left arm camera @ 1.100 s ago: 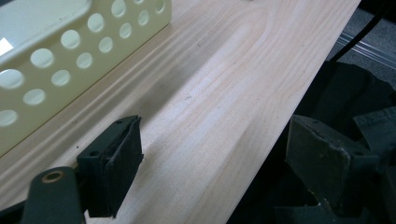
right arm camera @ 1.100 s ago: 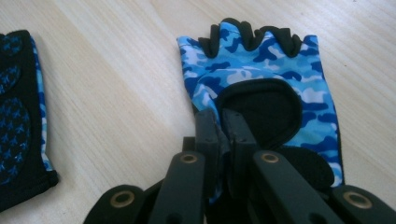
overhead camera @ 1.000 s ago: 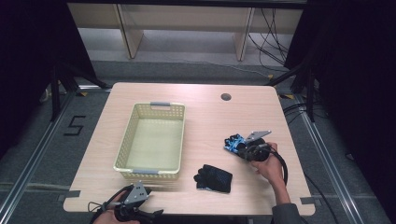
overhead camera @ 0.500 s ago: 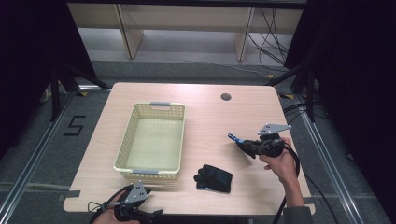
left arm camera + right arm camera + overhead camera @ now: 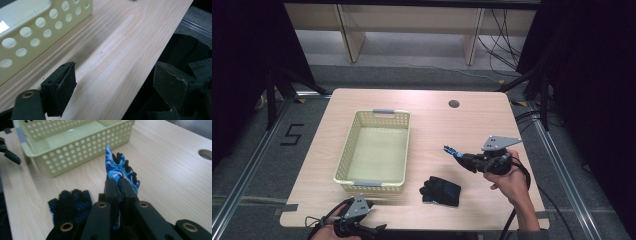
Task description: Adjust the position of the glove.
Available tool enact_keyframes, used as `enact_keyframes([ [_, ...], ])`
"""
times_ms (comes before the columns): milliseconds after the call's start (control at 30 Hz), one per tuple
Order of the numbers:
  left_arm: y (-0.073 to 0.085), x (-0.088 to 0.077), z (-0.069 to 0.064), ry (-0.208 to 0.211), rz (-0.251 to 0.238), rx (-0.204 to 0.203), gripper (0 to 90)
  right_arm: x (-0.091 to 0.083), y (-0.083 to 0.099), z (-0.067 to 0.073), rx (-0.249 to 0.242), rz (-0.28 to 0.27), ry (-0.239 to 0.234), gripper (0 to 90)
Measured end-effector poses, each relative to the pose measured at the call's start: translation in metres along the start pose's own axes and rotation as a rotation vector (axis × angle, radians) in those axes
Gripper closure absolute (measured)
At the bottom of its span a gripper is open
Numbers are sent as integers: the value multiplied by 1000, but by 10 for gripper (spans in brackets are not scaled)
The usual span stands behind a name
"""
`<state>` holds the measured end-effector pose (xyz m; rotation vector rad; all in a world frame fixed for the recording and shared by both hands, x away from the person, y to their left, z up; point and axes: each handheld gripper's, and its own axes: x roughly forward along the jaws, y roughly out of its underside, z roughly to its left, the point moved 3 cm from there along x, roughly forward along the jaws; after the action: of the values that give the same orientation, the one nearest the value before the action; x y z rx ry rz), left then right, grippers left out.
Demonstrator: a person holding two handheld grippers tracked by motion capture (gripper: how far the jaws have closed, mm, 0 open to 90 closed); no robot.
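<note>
My right gripper hangs above the right side of the table, shut on a blue camouflage glove held clear of the wood. In the right gripper view its jaws pinch the glove, whose black fingertips point away towards the basket. A second, black glove with blue dots lies flat on the table near the front, also seen as the black glove. My left gripper rests at the table's front edge, open; its jaws stand wide apart with bare wood between them.
A pale yellow perforated basket stands left of centre with nothing in it; its wall is close to the left gripper. A round cable hole sits at the back of the table. Dark floor surrounds the table.
The right gripper has lifted the blue glove off the table and drifted a little to the right. The left gripper and the black glove have not moved.
</note>
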<state>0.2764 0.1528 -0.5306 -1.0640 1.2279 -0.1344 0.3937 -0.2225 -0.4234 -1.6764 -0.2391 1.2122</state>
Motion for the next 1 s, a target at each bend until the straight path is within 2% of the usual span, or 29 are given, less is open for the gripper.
enact_keyframes([
  [33, 0, 0, 0, 0, 0, 0, 177, 0, 0, 0, 0, 0, 0, 874],
  [67, 0, 0, 0, -1, -7, 1, 177, 2, -2, 8, -14, 6, -23, 874],
  [167, 0, 0, 0, 2, -1, 1, 177, 4, -4, 15, -34, 6, -41, 874],
  [233, 0, 0, -1, -2, -3, -26, 177, 6, -5, 21, -42, 10, -64, 874],
  [267, 0, 0, -1, -2, -2, -22, 177, 8, -5, 26, -56, 21, -63, 874],
  [333, 0, -1, 0, 6, 2, 3, 177, 8, -5, 28, -45, 24, -68, 874],
  [400, 0, 0, 0, -4, -3, -1, 177, 9, -4, 30, -66, 27, -80, 874],
  [467, 0, -1, -1, 4, -4, -4, 177, 10, -4, 31, -76, 20, -80, 874],
  [500, 0, -1, -1, 4, 0, 0, 177, 11, -3, 35, -60, 30, -86, 874],
  [533, 0, -1, 0, -4, -2, -1, 177, 12, -2, 35, -82, 26, -89, 874],
  [600, 0, 0, -1, -3, -2, -16, 177, 13, 0, 38, -76, 44, -93, 874],
  [700, 1, -1, 0, -4, 8, -10, 177, 15, 2, 42, -75, 51, -103, 874],
  [767, 0, 0, -1, -3, -6, -26, 177, 17, 4, 44, -90, 60, -111, 874],
  [800, 0, 0, -1, -4, -4, -23, 177, 18, 4, 45, -90, 65, -106, 873],
  [867, 0, -1, 1, -5, 6, 9, 177, 19, 4, 48, -108, 63, -114, 873],
  [933, 0, -1, 0, -10, -2, -19, 177, 19, 5, 50, -109, 65, -104, 873],
  [1000, 0, -1, 0, -4, 5, 4, 177, 19, 6, 53, -114, 67, -107, 873],
])
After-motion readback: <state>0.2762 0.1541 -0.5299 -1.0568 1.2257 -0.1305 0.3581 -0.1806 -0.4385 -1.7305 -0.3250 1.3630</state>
